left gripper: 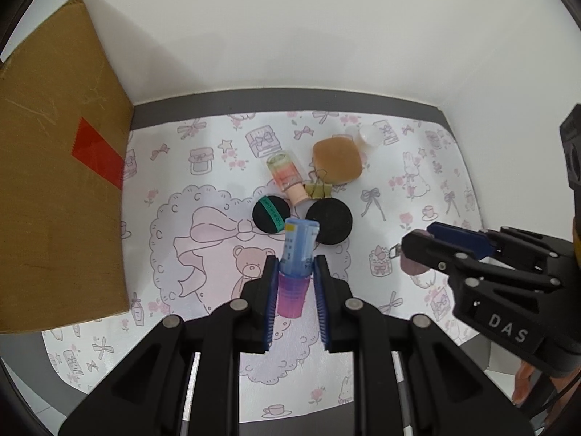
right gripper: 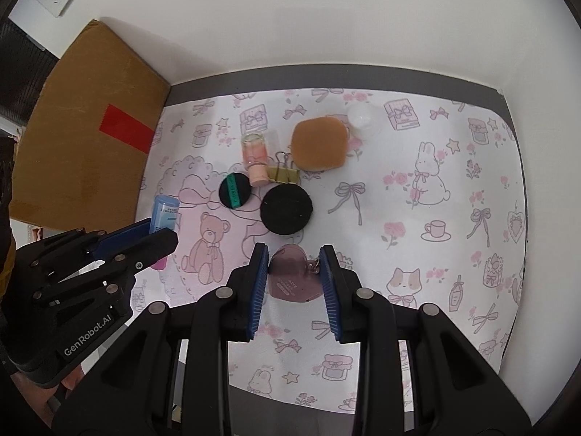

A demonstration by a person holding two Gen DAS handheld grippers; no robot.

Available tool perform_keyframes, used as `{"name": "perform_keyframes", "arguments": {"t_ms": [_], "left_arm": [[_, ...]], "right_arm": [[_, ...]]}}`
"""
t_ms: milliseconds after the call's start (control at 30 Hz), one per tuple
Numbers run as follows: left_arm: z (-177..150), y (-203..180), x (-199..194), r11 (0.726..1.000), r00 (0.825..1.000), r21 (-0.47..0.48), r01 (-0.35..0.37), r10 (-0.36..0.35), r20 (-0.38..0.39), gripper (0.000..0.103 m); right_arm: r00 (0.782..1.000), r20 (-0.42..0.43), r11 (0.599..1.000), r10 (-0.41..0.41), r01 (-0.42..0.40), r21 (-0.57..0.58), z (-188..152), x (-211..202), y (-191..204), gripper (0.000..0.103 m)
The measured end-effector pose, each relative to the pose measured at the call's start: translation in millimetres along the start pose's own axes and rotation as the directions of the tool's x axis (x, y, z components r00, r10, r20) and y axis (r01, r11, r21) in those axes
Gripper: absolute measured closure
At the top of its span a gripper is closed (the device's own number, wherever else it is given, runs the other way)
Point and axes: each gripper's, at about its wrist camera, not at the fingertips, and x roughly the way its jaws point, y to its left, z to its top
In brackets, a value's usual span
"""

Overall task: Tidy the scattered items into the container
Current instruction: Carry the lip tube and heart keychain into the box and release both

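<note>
My left gripper (left gripper: 296, 265) is shut on a blue and pink tube (left gripper: 296, 254), also seen in the right wrist view (right gripper: 165, 214). My right gripper (right gripper: 295, 254) is shut on a mauve heart-shaped case (right gripper: 292, 276) with a small clasp. On the patterned mat lie two black round puffs (left gripper: 271, 213) (left gripper: 328, 221), a peach bottle (left gripper: 287, 176), a gold binder clip (left gripper: 317, 189), a tan square sponge (left gripper: 337, 160) and a small white cup (left gripper: 366, 137). The cardboard box (left gripper: 54, 200) stands at the left.
The mat (right gripper: 399, 189) covers a grey table set into a white wall corner. The right gripper shows in the left wrist view (left gripper: 417, 250); the left gripper shows in the right wrist view (right gripper: 159, 236).
</note>
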Motion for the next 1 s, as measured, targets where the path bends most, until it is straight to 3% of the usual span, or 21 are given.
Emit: {"name": "perform_keyframes", "arguments": {"t_ms": [1000], "left_arm": [[45, 32, -88, 0.997, 0.989, -0.01, -0.08, 0.081, 0.126, 0.084]], "right_arm": [[0.993, 0.113, 0.986, 0.036, -0.017, -0.166, 43, -88, 80, 0.073]]}}
